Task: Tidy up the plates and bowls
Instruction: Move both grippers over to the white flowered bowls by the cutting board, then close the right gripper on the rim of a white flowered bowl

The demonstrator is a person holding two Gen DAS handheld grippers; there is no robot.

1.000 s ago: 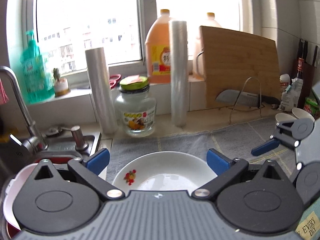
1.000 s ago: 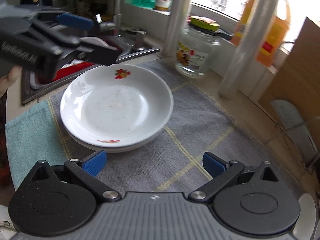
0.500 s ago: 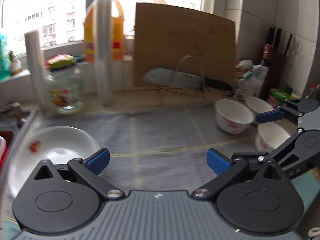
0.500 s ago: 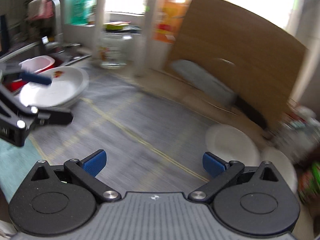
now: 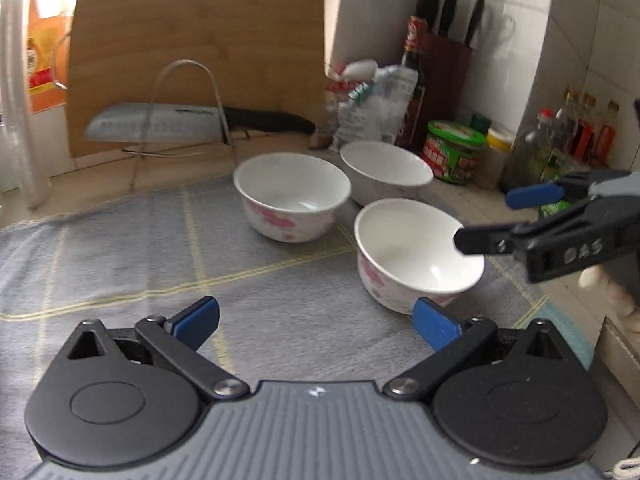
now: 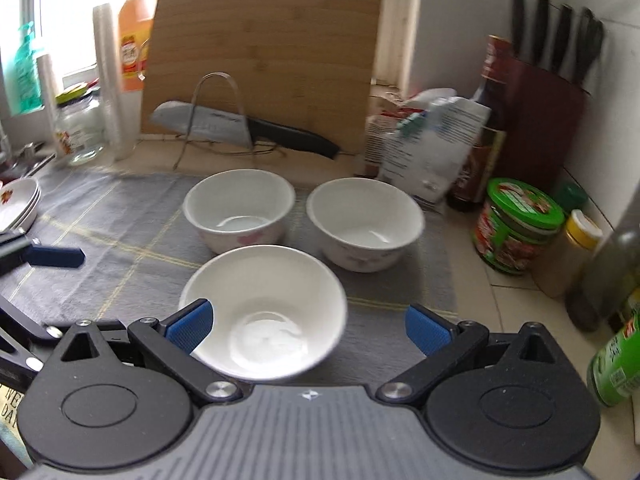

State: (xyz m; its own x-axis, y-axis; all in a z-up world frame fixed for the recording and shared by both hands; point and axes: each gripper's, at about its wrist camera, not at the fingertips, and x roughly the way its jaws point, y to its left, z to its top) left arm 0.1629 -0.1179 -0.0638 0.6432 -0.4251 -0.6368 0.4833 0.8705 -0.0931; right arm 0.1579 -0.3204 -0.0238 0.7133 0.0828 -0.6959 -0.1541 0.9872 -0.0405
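Only right wrist view shows plates (image 6: 18, 204), apparently stacked, both grippers' jaws spread wide, nothing held.

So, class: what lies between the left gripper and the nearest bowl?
In the left wrist view, only bare grey cloth separates the left gripper from the nearest bowl.

- Three bowls: near bowl (image 6: 264, 312), left bowl (image 6: 239, 208) and right bowl (image 6: 365, 222) are white with pink flower prints outside.
- Cloth (image 6: 120, 224): grey, thin yellow grid lines.
- Cutting board (image 6: 264, 56): light brown wood grain.
- Jar lid (image 6: 524, 202): green.
- Left gripper (image 5: 316, 322) and right gripper (image 6: 308, 324): black, blue pads.
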